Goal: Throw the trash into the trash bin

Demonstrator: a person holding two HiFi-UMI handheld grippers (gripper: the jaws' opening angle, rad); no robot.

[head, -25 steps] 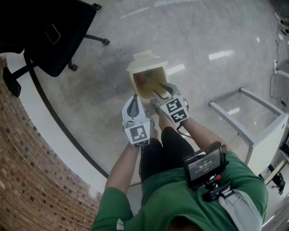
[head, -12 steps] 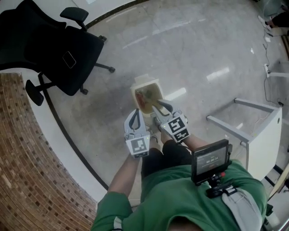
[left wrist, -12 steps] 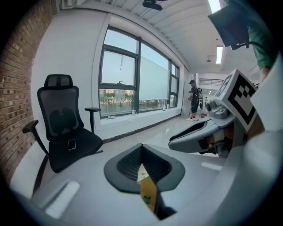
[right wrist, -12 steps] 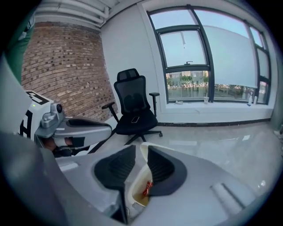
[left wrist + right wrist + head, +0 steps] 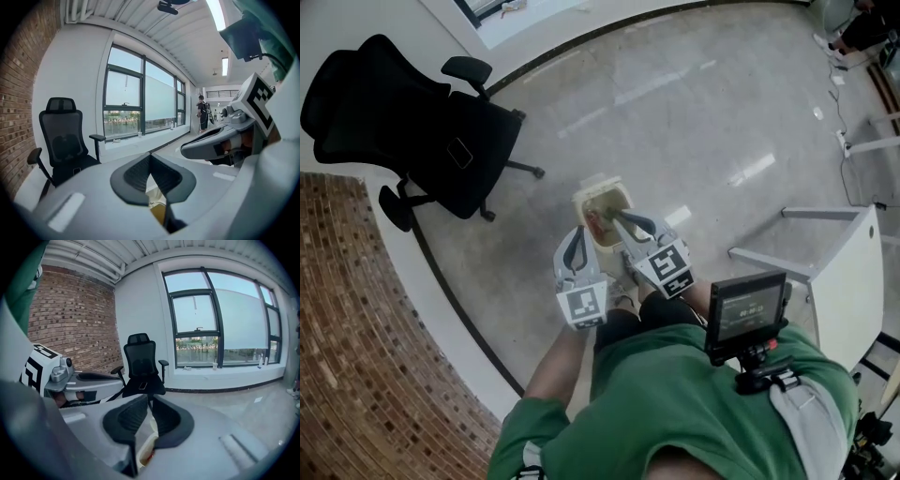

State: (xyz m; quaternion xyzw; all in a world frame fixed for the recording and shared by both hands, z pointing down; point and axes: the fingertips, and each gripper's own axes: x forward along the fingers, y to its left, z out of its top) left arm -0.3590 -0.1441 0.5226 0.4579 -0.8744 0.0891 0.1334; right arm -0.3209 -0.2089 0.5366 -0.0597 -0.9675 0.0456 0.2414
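Since the trash (image 5: 596, 223) already lies in the trash bin (image 5: 579, 201) on the floor, the job looks done — left gripper (image 5: 575, 232) jaws together and empty, right gripper (image 5: 628, 218) jaws closing on nothing.

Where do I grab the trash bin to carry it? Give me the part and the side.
Probably the trash bin by its rim, from straight above. It stands upright on the floor with its top open, so the thin wall can be pinched from inside and outside.
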